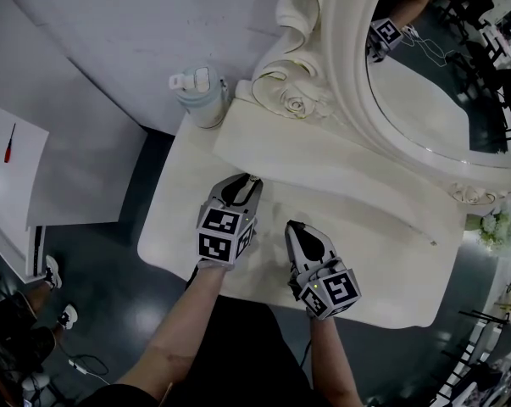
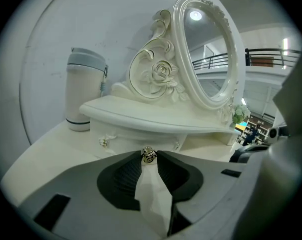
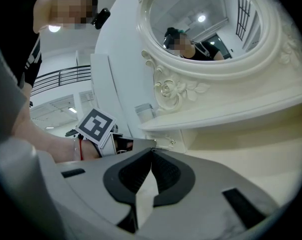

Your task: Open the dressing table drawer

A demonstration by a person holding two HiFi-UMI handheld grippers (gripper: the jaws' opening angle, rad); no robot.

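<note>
The cream dressing table (image 1: pixel 391 287) stands against the wall, with an oval mirror (image 1: pixel 424 83) in a carved frame rising from its rear edge and a raised shelf (image 1: pixel 340 164) running along the back of the table top. The drawer (image 2: pixel 126 138) sits under this shelf, towards the table's left end, and its front lies flush with the shelf unit, so it is closed. The left gripper (image 2: pixel 148 153) is held low over the table top, pointing at the drawer front. The small metal drawer knob (image 2: pixel 148 156) stands between the very tips of its jaws, which are closed against it on both sides. A second knob (image 2: pixel 104 142) shows further left on the same front, clear of the gripper. The right gripper (image 3: pixel 151 152) rests just right of the left one and nearer the front edge of the table top. It points towards the shelf but is well short of it. Its jaws are brought together at the tips with nothing between them. In the head view, the left gripper reaches right up to the shelf's front edge while the right gripper lies behind it. A grey-blue tumbler (image 1: pixel 200 96) with a lid stands upright at the rear left corner of the table top, just beside the shelf's left end and apart from both grippers.
</note>
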